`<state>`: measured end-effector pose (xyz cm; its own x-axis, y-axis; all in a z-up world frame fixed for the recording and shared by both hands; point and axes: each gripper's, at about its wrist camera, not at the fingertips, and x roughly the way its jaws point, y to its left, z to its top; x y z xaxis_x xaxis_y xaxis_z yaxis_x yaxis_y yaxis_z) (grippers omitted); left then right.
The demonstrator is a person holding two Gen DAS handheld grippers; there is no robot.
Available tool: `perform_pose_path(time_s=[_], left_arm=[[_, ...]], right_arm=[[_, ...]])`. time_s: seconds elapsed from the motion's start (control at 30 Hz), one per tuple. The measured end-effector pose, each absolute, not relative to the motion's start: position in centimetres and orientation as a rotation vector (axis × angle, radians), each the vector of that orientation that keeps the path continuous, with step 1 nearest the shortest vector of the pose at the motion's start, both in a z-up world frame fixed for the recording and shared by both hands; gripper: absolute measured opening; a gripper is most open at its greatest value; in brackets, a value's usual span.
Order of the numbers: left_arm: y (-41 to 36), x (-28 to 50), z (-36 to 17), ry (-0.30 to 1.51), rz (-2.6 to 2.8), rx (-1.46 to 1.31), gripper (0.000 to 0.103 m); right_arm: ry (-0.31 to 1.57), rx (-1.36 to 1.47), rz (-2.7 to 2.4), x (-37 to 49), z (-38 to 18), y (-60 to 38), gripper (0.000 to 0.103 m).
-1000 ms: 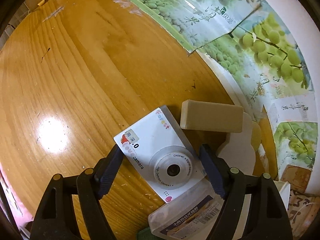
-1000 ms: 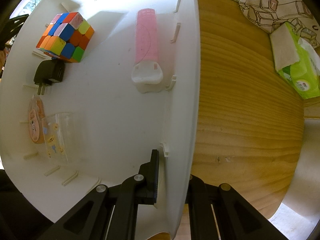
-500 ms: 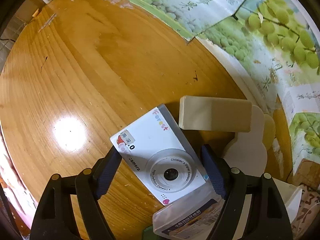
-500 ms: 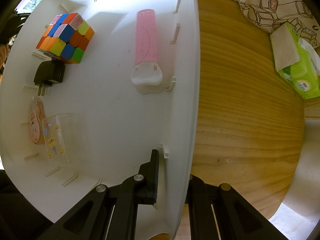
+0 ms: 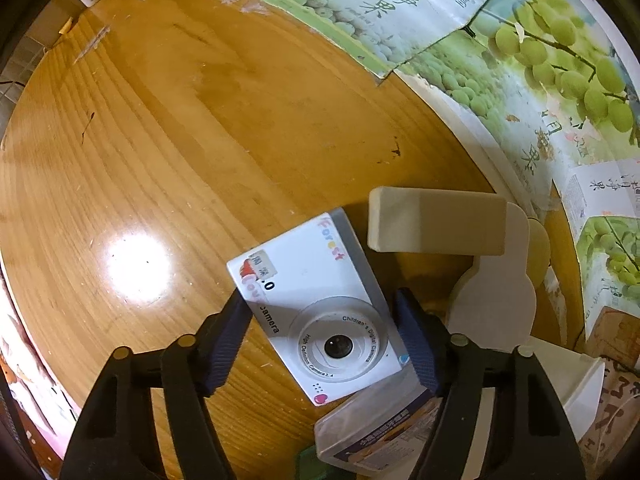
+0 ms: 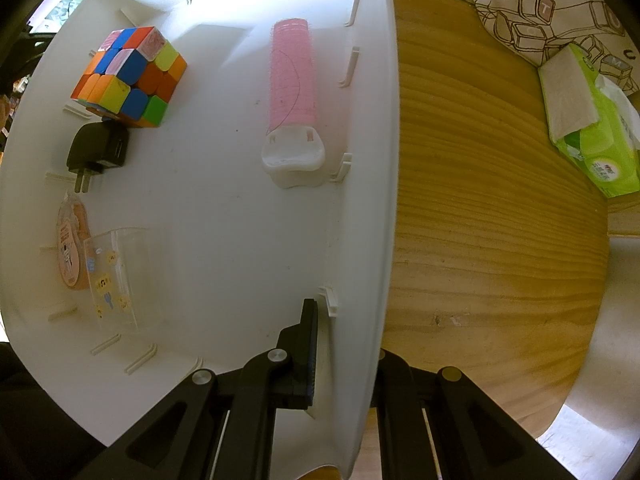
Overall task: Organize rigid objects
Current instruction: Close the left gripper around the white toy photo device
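In the left wrist view, the left gripper [image 5: 322, 340] was pointed down over the glossy round wooden table [image 5: 168, 128], its jaws closing around a white rectangular children's toy camera [image 5: 316, 308] that lay flat between the fingers; the left pad was seen at the camera's edge and the right pad at its far corner, though a firm press could not be confirmed. Just beyond the right finger a beige rectangular block [image 5: 436, 226] was seen, and under that finger a clear plastic labelled box [image 5: 376, 428]. In the right wrist view, the right gripper [image 6: 344, 364] was clamped together on the side wall of a white plastic bin [image 6: 372, 200], one finger inside and one outside. Within the bin, ahead of the inner finger, a multicoloured puzzle cube [image 6: 130, 76], a black plug adapter [image 6: 98, 150] and a pink cylindrical roller [image 6: 292, 76] were seen.
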<state>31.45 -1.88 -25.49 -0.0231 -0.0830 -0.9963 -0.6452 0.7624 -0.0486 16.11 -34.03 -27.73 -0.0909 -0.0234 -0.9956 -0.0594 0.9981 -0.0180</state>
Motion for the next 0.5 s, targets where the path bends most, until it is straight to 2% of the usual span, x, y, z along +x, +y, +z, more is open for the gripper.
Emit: perform_pose_path(time_s=[0.1,0.5], left_arm=[[-1.1,30.7,-25.7,1.554,0.489,-0.618,0.069],[-0.1,27.6,-26.2,1.591,0.434,-0.636,0.069]], right_arm=[[1.661,-0.065,0.029,16.1,-27.7,-34.0,0.010],[1.643,-0.078,0.021,15.6,-27.5,-33.6,0.010]])
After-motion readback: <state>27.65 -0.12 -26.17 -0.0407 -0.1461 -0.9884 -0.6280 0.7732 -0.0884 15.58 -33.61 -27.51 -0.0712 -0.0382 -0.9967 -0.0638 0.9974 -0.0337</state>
